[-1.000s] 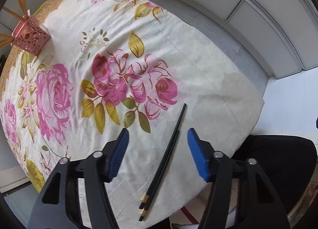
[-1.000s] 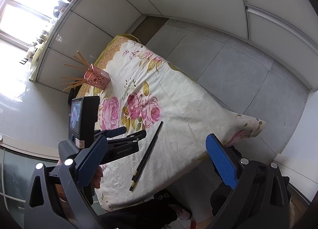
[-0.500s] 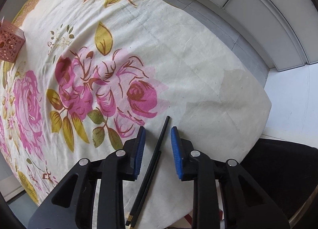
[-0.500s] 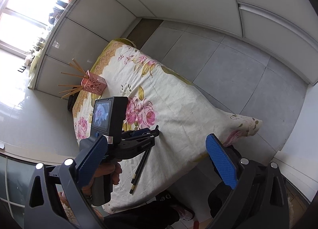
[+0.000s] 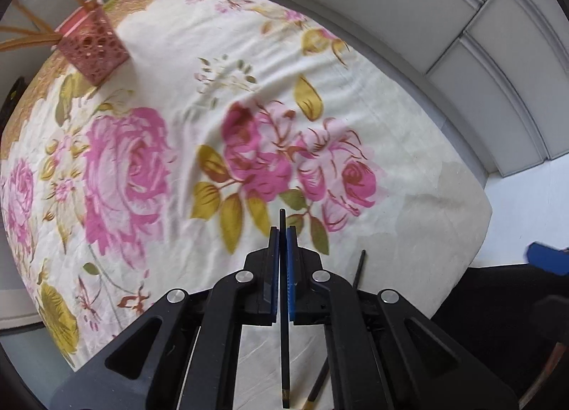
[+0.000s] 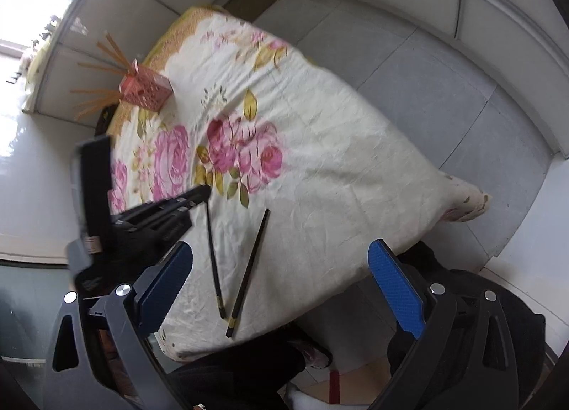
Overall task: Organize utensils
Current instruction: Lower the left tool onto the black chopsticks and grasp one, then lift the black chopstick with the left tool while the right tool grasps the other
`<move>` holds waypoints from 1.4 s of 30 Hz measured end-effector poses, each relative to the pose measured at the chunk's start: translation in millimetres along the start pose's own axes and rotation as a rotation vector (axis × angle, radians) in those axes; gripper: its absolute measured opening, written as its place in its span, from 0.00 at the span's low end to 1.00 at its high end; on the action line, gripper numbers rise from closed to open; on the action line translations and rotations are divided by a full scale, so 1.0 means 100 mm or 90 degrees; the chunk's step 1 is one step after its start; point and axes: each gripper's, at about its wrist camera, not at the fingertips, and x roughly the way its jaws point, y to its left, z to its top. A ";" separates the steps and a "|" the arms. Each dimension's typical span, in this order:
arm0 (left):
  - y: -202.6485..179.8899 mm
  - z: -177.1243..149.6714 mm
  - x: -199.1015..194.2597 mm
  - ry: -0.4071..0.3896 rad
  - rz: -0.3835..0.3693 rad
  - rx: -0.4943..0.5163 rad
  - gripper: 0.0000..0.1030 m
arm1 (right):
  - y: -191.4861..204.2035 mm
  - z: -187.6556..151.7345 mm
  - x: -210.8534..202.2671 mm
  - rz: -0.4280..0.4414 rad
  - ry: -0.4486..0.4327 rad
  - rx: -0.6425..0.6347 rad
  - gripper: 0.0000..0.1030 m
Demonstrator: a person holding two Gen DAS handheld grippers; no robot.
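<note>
Black chopsticks on floral tablecloth (image 5: 409, 146)
Left gripper (image 5: 283, 232) pinches one chopstick (image 5: 284, 346); right gripper (image 6: 281, 264) spread, empty, above second chopstick (image 6: 250, 267).

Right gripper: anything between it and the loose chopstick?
Nothing: only bare tablecloth lies between the open right gripper and the loose chopstick, as the right wrist view shows.

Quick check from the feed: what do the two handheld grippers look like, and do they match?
They match. The left gripper and right gripper have black angular plastic frames, silver round rivets at the pivots, and flat blue textured pads lining the fingers. No cables show.
</note>
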 end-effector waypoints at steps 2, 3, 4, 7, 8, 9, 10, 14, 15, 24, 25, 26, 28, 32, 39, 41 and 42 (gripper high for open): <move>0.20 -0.08 -0.24 -0.042 0.002 -0.025 0.03 | 0.09 0.00 0.29 -0.014 0.041 0.007 0.92; 0.28 -0.12 -0.35 -0.061 -0.001 -0.036 0.03 | 0.13 0.01 0.42 -0.028 0.058 0.007 0.87; 0.35 -0.15 -0.45 -0.079 0.000 -0.044 0.03 | 0.19 0.01 0.54 -0.044 0.071 0.003 0.82; 0.45 -0.23 -0.68 -0.118 0.006 -0.055 0.03 | 0.30 0.01 0.79 -0.096 0.093 -0.001 0.69; 0.45 -0.25 -0.73 -0.125 0.009 -0.053 0.03 | 0.32 0.01 0.86 -0.103 0.103 0.006 0.66; 0.49 -0.30 -0.77 -0.132 0.011 -0.052 0.03 | 0.34 0.01 0.93 -0.111 0.110 0.013 0.62; 0.51 -0.33 -0.82 -0.140 0.010 -0.051 0.03 | 0.36 0.01 0.98 -0.118 0.114 0.018 0.59; 0.60 -0.43 -0.94 -0.163 0.007 -0.052 0.03 | 0.46 0.00 1.17 -0.138 0.134 0.039 0.40; 0.63 -0.44 -0.96 -0.167 0.008 -0.053 0.03 | 0.47 -0.01 1.22 -0.147 0.144 0.044 0.37; 0.77 -0.54 -1.11 -0.194 0.013 -0.064 0.03 | 0.69 0.00 1.34 -0.182 0.119 0.054 0.05; 0.78 -0.55 -1.12 -0.195 0.015 -0.065 0.03 | 0.72 -0.01 1.36 -0.181 0.112 0.045 0.05; 0.78 -0.56 -1.12 -0.196 0.016 -0.067 0.03 | 0.75 -0.02 1.38 -0.176 0.105 0.040 0.05; 0.80 -0.57 -1.14 -0.198 0.016 -0.072 0.03 | 0.73 -0.01 1.39 -0.148 0.096 0.042 0.05; 0.83 -0.61 -1.19 -0.209 0.015 -0.084 0.03 | 0.71 0.07 1.22 -0.096 0.058 0.033 0.05; 0.83 -0.63 -1.43 -0.260 0.011 -0.108 0.03 | 0.90 0.00 0.64 -0.034 -0.083 -0.086 0.05; 0.79 -0.64 -1.51 -0.278 0.010 -0.109 0.03 | 0.94 -0.05 0.45 -0.022 -0.126 -0.122 0.05; 0.77 -0.65 -1.55 -0.286 0.009 -0.110 0.03 | 0.95 -0.08 0.34 -0.015 -0.150 -0.141 0.05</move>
